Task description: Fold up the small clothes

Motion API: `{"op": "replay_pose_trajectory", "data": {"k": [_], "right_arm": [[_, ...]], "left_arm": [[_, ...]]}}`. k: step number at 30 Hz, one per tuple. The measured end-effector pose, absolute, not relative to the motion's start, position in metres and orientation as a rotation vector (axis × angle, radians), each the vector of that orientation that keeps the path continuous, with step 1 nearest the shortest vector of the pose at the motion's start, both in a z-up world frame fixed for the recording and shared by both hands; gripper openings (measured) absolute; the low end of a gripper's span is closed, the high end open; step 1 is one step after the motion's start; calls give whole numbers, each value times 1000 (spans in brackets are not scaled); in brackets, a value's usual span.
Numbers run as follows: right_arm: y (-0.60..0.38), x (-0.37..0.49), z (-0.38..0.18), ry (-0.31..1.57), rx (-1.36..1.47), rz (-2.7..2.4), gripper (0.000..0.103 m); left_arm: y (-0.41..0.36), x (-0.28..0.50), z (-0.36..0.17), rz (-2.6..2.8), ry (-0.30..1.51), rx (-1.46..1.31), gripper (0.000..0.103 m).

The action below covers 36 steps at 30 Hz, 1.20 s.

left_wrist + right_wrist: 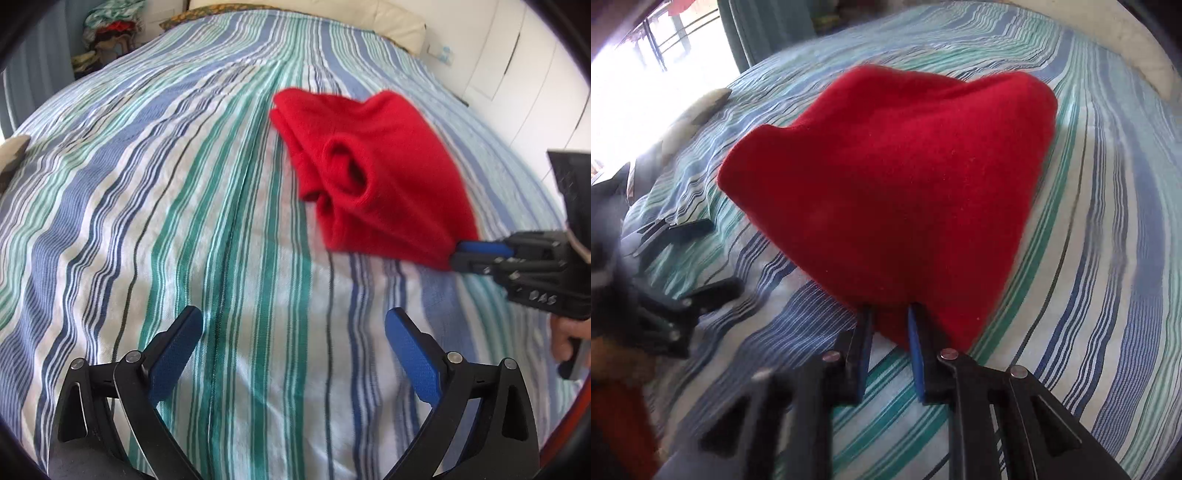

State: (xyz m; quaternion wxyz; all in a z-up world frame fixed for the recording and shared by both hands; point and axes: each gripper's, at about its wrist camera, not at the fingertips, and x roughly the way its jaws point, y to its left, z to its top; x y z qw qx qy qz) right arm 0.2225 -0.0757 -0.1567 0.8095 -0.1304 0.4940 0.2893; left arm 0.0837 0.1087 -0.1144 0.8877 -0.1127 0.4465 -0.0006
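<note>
Bedspread [207, 229]: striped blue, green and white cover over the whole bed, soft and a little rumpled; it gives no firm backing, so anything pressed on it will likely sink.
Garment [897, 184]: small red piece of clothing, fleecy and thick, lying on the bedspread right of the middle in the left wrist view, already doubled over on itself. It looks light, limp and not slippery; layers will probably drag along together when one corner is lifted.
Where to hold: a corner or hem edge, pinching all layers at once, seems best; the near corner is the one taken.
Right gripper [891, 314]: jaws drawn close together, clamped on the garment's near corner, cloth bunched between the blue pads.
Left gripper [293, 328]: jaws wide apart, nothing between them, above bare bedspread and well clear of the garment.
Opening in garment [347, 162]: a rounded hole, a sleeve or neck; I cannot tell which.
Hidden: the garment's underside and how many layers it has; its far edge is blurred. A hand [563, 338] shows only partly at the frame's right edge.
Pile of clothes [110, 33]: far corner, too small to sort out.
</note>
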Motion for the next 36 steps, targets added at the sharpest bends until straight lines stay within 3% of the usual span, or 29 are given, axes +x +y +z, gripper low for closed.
{"op": "replay_pose_trajectory", "data": {"k": [3,7,10,13,14,17,24,31,33,36], "right_arm": [[-75,219,-147,1035,-270,620,22],[-83,219,-123,976,-217,638,22],[-97,243,-94,900,-115,596,22],[-106,289,-71,856,18,560,22],[-106,307,-67,853,50,561,22],[-86,362,-74,908,99,637,22],[-79,454,-137,1026,28,359,22],[-96,353,-87,865,76,553,28],[-98,305,-98,887,44,623,41],[-110,252,-146,1002,-49,566,43]], "left_arm": [[110,91,-67,-64,784,-289,100],[98,147,-46,-133,754,-273,100],[91,181,-77,-97,804,-231,96],[82,191,-129,-110,946,-183,81],[79,189,-141,-107,961,-174,82],[79,179,-149,-109,893,-188,100],[75,173,-151,-116,867,-173,102],[77,172,-152,-120,861,-189,102],[78,172,-150,-118,880,-193,102],[84,163,-141,-113,951,-219,102]]}}
